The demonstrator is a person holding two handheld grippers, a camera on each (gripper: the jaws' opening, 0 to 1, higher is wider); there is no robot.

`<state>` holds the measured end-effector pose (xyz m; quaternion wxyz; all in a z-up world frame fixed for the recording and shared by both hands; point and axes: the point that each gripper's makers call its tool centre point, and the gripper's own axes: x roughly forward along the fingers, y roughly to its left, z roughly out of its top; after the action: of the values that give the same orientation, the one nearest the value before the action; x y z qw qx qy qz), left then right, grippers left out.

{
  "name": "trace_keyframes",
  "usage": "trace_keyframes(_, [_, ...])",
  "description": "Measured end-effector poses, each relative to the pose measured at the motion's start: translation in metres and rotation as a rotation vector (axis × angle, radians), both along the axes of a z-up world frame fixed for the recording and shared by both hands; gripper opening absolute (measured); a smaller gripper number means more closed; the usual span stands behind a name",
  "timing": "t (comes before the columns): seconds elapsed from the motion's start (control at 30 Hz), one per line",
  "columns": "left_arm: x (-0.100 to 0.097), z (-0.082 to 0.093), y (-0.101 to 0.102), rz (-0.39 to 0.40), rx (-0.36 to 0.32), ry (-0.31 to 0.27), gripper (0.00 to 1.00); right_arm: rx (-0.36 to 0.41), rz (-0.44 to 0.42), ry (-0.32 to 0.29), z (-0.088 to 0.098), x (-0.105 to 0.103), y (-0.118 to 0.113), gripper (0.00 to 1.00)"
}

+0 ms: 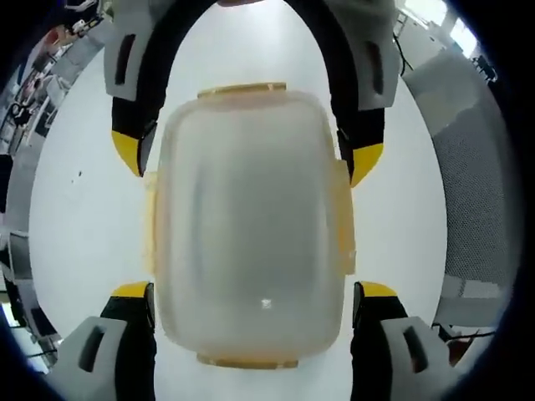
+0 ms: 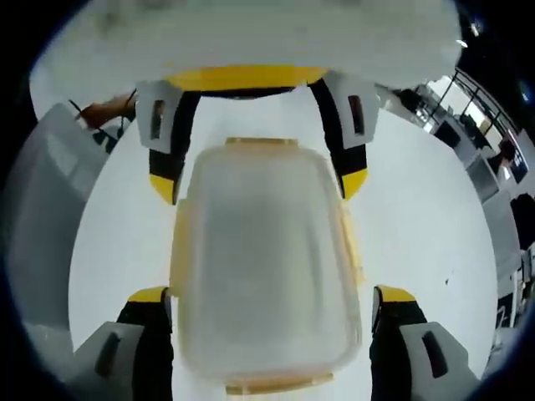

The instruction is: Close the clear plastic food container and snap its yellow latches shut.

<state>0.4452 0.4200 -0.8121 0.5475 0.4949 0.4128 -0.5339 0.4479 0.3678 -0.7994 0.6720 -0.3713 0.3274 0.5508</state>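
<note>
Progress: lid seated on the clear rectangular plastic food container (image 1: 249, 225), resting flat on the white counter (image 1: 75, 225). Closing step judged done. Yellow latches along the container edges (image 1: 242, 88) visible at both short ends and both long sides; snapped or merely folded down, cannot tell from these views. Latching therefore judged as the remaining work.

Left tool (image 1: 251, 292): jaws spread wide, yellow-tipped black fingers (image 1: 134, 292) standing just outside the near corners of the container, one on each long side. No clear contact visible; nothing held.

Right tool (image 2: 272, 296): likewise wide open, fingers (image 2: 150, 296) flanking the near corners from the opposite end, holding nothing.

Relative position: container lying directly ahead of and between each tool's jaws, long axis running away from the tool. Opposite tool straddling the far end in each view, right tool (image 1: 247, 159) in the left gripper view and left tool (image 2: 259, 180) in the right gripper view. Near-end latch (image 2: 276, 384) close in front of the right tool, between its jaws; far-end latch beyond the lid.
</note>
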Motion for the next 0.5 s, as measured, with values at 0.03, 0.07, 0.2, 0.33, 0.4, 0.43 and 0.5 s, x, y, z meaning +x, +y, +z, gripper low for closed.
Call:
trace_keyframes(0.03, [0.001, 0.001, 0.002, 0.012, -0.008, -0.007, 0.99, 0.003, 0.0, 0.0, 0.001, 0.0, 0.0, 1.0])
trace_keyframes(0.07, [0.002, 0.002, 0.002, 0.024, -0.016, -0.014, 0.99, 0.004, 0.0, 0.0, 0.001, -0.001, 0.0, 1.0])
trace_keyframes(0.2, [-0.001, 0.008, 0.006, 0.05, -0.042, -0.012, 0.99, 0.005, -0.003, -0.005, 0.001, -0.005, -0.001, 1.0])
trace_keyframes(0.33, [-0.003, 0.014, 0.01, 0.083, -0.065, -0.017, 0.99, 0.015, -0.019, -0.024, 0.006, -0.005, -0.004, 1.0])
trace_keyframes(0.4, [-0.003, 0.017, 0.012, 0.082, -0.075, -0.032, 0.99, 0.027, -0.019, -0.054, 0.013, -0.002, -0.003, 0.97])
trace_keyframes(0.43, [-0.002, 0.018, 0.012, 0.079, -0.076, -0.04, 0.99, 0.038, -0.027, -0.063, 0.016, -0.001, -0.002, 0.97])
trace_keyframes(0.5, [-0.002, 0.019, 0.014, 0.08, -0.074, -0.052, 0.99, 0.037, -0.033, -0.069, 0.018, -0.001, -0.003, 0.97])
